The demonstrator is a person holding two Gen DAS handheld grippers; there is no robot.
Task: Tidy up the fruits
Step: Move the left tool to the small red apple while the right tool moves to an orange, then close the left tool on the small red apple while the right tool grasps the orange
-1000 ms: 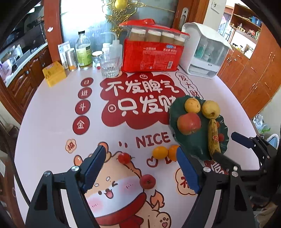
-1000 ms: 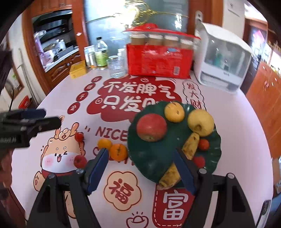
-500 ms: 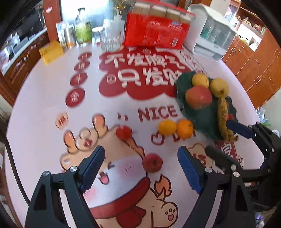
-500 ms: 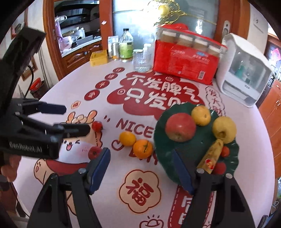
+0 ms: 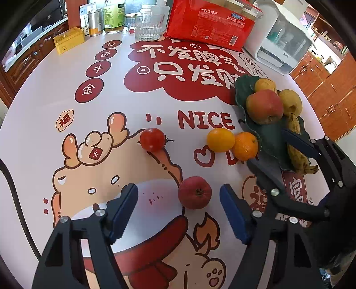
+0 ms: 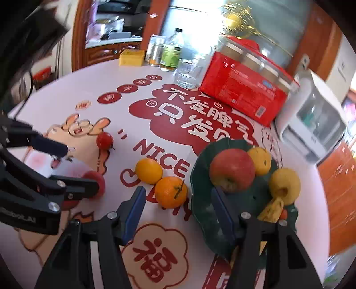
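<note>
A small red fruit (image 5: 194,192) lies on the printed tablecloth between the fingers of my left gripper (image 5: 179,211). Its jaws are closing and the pads stand apart from the fruit. A tomato (image 5: 152,139) sits further ahead. My right gripper (image 6: 178,211) straddles an orange mandarin (image 6: 170,192) beside a yellow orange (image 6: 148,170). Its jaws are closing without touching, and its right finger hangs over the rim of the green plate (image 6: 198,177). The plate holds an apple (image 6: 232,170), a pear (image 6: 284,184), an orange and a banana (image 6: 271,207).
At the back of the round table stand a red pack of paper cups (image 5: 211,24), a glass (image 5: 148,26), bottles (image 5: 114,15), a yellow tin (image 5: 69,40) and a white box-shaped appliance (image 5: 282,42). Wooden cabinets lie beyond the table's right edge.
Both grippers have come down toward the table and their jaws have narrowed. The left now frames the small red fruit. The right has rolled and shifted from the plate to the mandarin.
</note>
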